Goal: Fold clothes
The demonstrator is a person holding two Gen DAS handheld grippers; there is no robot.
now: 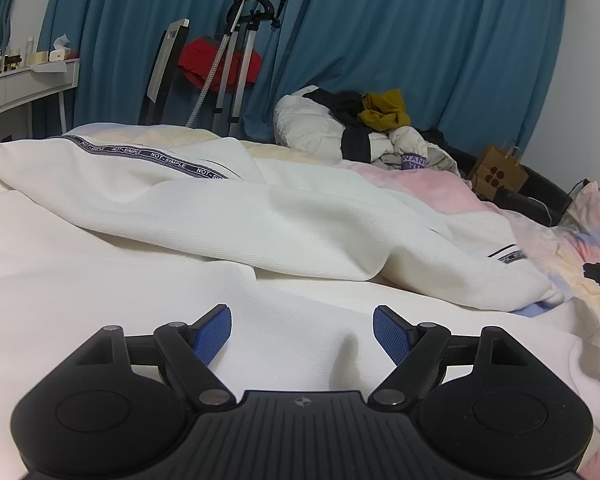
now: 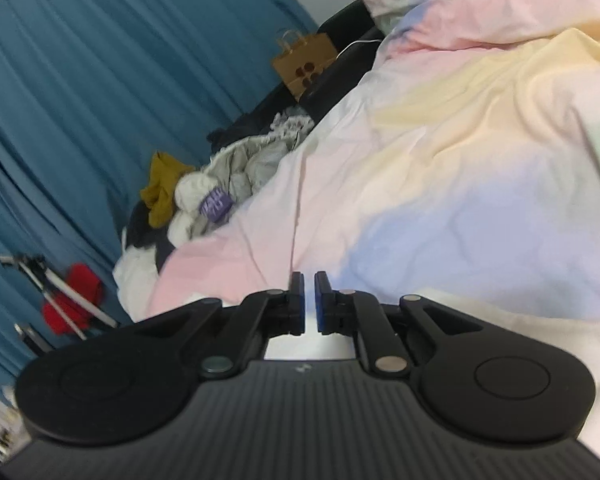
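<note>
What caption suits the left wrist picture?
Left gripper, jaws open, hovers over a white garment spread on the bed.

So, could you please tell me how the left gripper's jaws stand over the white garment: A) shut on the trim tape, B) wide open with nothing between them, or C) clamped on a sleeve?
B: the left gripper has its blue pads spread far apart above the white garment, gripping nothing.

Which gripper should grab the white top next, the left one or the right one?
Probably the left. The left gripper is open, right over the white garment. The right gripper is nearly closed and faces the pastel bedsheet.
</note>
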